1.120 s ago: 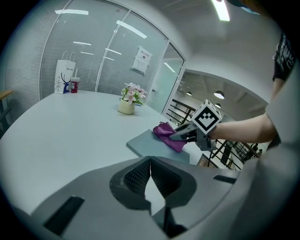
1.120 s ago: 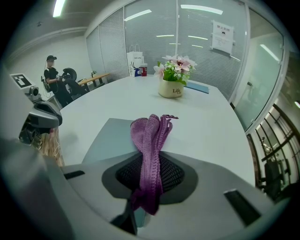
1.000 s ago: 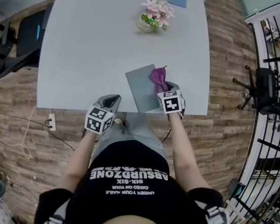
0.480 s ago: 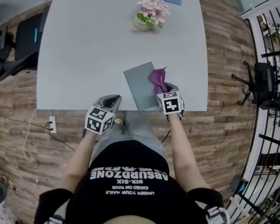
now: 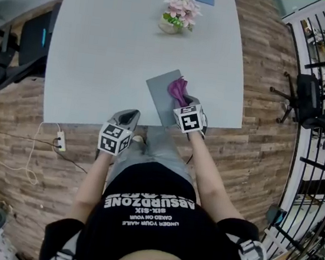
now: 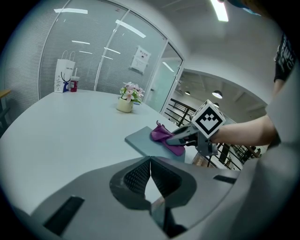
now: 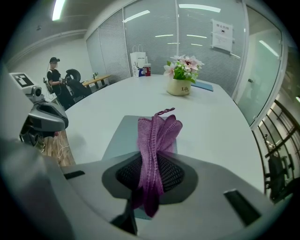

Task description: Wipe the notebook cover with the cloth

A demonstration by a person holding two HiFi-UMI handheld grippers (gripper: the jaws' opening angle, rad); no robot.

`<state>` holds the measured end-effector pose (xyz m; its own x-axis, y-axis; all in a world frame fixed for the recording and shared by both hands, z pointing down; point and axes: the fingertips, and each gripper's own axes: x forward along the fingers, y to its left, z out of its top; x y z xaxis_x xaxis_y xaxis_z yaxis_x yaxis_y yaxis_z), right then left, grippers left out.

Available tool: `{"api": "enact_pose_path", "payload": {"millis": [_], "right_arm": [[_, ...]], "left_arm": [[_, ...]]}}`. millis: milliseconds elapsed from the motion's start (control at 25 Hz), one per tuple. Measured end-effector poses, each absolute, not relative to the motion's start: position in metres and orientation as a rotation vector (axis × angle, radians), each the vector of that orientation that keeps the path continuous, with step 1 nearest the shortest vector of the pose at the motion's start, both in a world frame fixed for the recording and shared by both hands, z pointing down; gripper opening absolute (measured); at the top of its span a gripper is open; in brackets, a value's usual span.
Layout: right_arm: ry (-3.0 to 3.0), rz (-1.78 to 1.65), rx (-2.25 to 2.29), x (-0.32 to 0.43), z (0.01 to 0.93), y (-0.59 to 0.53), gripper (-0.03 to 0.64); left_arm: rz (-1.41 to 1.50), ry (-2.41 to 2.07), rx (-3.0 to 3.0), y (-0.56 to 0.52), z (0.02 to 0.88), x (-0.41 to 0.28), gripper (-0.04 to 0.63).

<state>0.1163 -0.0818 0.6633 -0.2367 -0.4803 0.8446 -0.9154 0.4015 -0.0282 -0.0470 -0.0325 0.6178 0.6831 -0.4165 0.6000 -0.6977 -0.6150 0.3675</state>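
Wide and pale grey, the smooth table (image 5: 100,59) fills most of the head view, with a little cream pot of pink flowers (image 5: 177,14) near its far end. Close to the near edge lies the thin flat grey notebook (image 5: 160,89), turned a bit crooked. The right gripper (image 5: 183,101) has its jaws closed tight on the soft purple cloth (image 5: 177,87). The loose end of the cloth sticks out in front and lies over the cover, about the middle of the notebook. The left gripper (image 6: 150,164) hangs just at the near edge of the table, well to the left of the notebook, with its jaws pressed together and nothing in them. I think the wiping step is the one going on now, since the cloth is on the cover. The next move looks like a push or a pull of the cloth across the rest of the grey cover, mostly the far left part. It should be a soft, flat push, because nothing holds the notebook down and it could slide. Some things are hard to see. The near end of the notebook is hidden under the right gripper in the head view. I cannot tell how hard the cloth presses, or if the cover has any dirt on it.
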Motion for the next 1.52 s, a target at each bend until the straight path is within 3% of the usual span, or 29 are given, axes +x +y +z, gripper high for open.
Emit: {"api": "enact_pose_path", "payload": {"millis": [760,1520], "right_arm": [[-1.946,0.702,1.065,0.047,0.666,-0.067,0.086],[-1.985,0.704,1.038,0.031,0.665,-0.048,0.086]], "left_arm": [[0.622,-0.851,2.299,-0.020,0.618,-0.052,0.017],[0.629,-0.844,2.310,-0.006,0.618,-0.061,0.017]]}}
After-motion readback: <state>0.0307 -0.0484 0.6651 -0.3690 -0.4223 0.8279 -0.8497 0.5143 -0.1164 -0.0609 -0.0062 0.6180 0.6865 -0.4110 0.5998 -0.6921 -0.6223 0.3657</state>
